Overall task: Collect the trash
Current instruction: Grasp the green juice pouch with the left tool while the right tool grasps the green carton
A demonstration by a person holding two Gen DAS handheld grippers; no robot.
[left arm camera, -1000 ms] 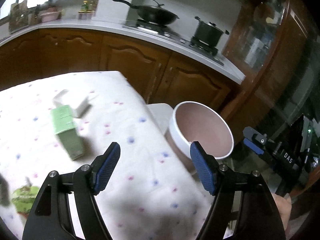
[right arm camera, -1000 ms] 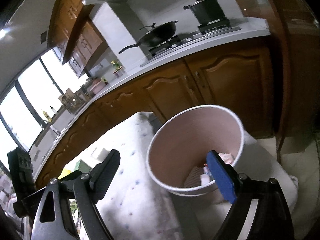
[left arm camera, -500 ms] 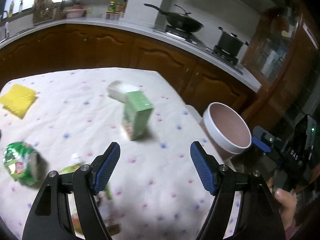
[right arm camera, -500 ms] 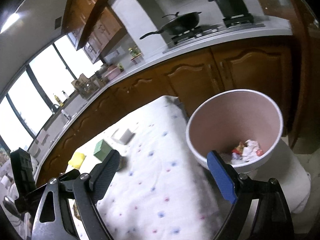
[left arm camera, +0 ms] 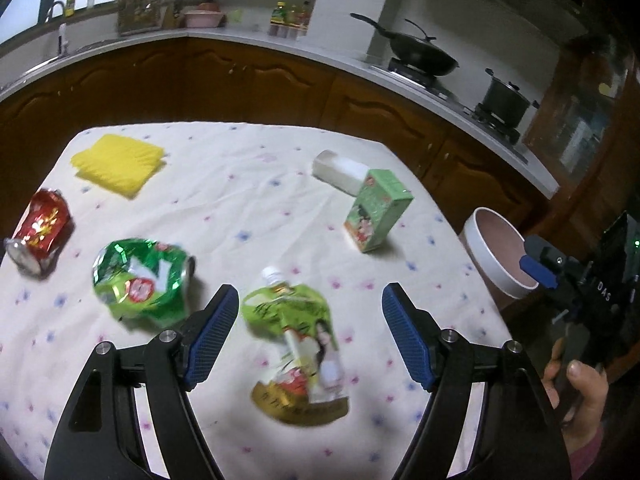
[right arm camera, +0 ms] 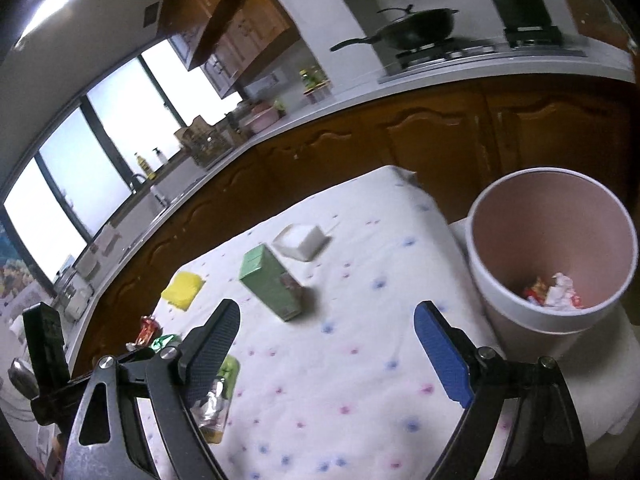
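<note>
My left gripper [left arm camera: 310, 334] is open and empty, hovering over a green drink pouch [left arm camera: 298, 344] that lies flat on the dotted tablecloth [left arm camera: 240, 208]. Left of the pouch lies a crushed green can [left arm camera: 142, 276], further left a crushed red can [left arm camera: 40, 232]. A green carton [left arm camera: 376, 210] stands upright, a white box [left arm camera: 340, 170] behind it. The pink bin with a white rim [right arm camera: 548, 252] stands off the table's right edge, with crumpled wrappers [right arm camera: 554, 292] inside. My right gripper [right arm camera: 328, 344] is open and empty above the table, left of the bin.
A yellow cloth [left arm camera: 118, 164] lies at the table's far left. Brown cabinets and a white counter [left arm camera: 400, 76] run behind, holding a wok [left arm camera: 420, 56] and a pot [left arm camera: 506, 100]. The bin [left arm camera: 498, 256] sits just past the right table edge.
The left gripper has swung left from the bin to over the table, bringing the cans and pouch into view. The right gripper has pulled back from over the bin toward the table.
</note>
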